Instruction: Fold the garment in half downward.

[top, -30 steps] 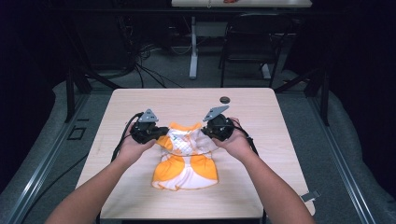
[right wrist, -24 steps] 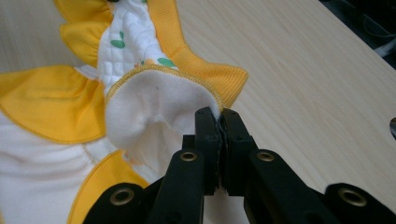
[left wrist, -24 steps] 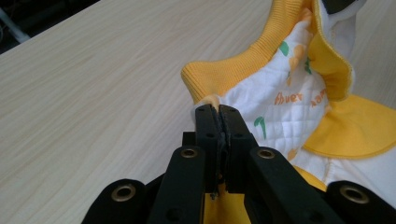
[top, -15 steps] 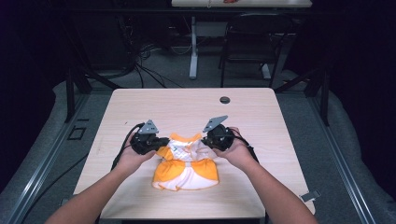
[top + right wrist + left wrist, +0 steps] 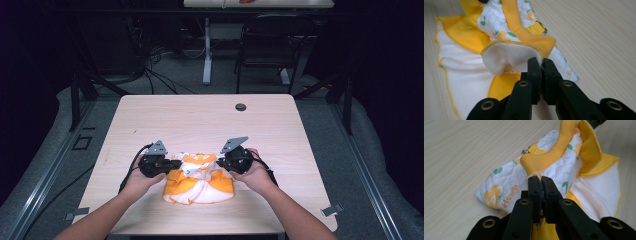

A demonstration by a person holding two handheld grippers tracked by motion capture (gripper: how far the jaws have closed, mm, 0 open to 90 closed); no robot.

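Note:
A small orange and white quilted garment (image 5: 200, 185) with a flower print lies on the wooden table (image 5: 200, 125) near its front edge. My left gripper (image 5: 173, 164) holds the garment's left top corner; in the left gripper view the jaws (image 5: 541, 179) pinch the orange ribbed hem (image 5: 544, 162). My right gripper (image 5: 220, 163) holds the right top corner, and in the right gripper view its tips (image 5: 541, 61) grip the white lining edge (image 5: 506, 56). Both pairs of jaws have just been opening slightly, with cloth still between them.
A small black round cap (image 5: 240, 107) sits in the tabletop at the back right. Bare wood lies behind and to both sides of the garment. Beyond the table stand a dark chair (image 5: 265, 50), a white table leg (image 5: 206, 55) and floor cables (image 5: 160, 75).
Both hands have come toward the table's near edge and lower, bringing the garment with them. The garment now lies flatter on the wood.

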